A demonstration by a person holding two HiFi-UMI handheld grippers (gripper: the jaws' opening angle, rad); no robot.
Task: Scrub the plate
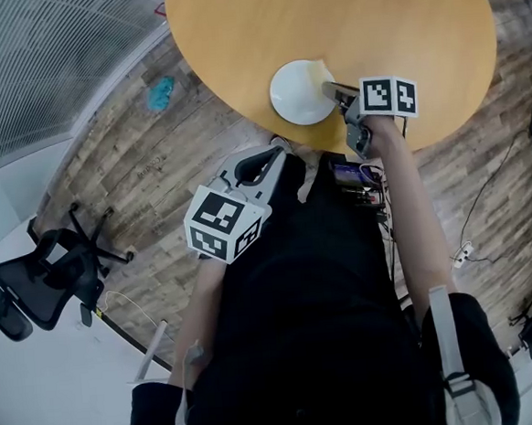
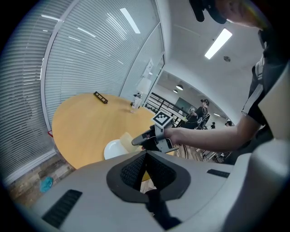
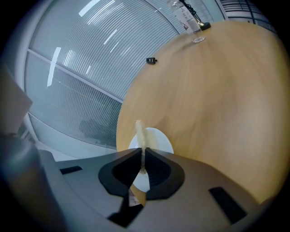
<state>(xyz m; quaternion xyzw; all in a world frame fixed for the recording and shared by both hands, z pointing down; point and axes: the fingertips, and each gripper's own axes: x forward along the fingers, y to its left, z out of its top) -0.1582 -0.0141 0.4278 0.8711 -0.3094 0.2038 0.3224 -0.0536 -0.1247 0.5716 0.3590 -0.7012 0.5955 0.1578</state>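
Note:
A white plate (image 1: 299,94) lies near the front edge of the round wooden table (image 1: 398,31). My right gripper (image 1: 332,90) reaches in over the plate's right rim and is shut on a thin yellowish sponge (image 1: 321,71). In the right gripper view the sponge (image 3: 141,134) stands edge-on between the jaws of the right gripper (image 3: 142,158), with the plate (image 3: 157,139) just beyond. My left gripper (image 1: 273,153) hangs off the table beside the person's body, shut and holding nothing. From the left gripper (image 2: 145,166) I see the plate (image 2: 114,148), the sponge (image 2: 127,138) and the right gripper (image 2: 146,140).
A clear bottle (image 3: 185,17) and a small black object (image 3: 152,60) sit at the table's far side. On the wooden floor are a blue rag (image 1: 160,93), a black office chair (image 1: 43,287) to the left, and cables (image 1: 473,223) to the right.

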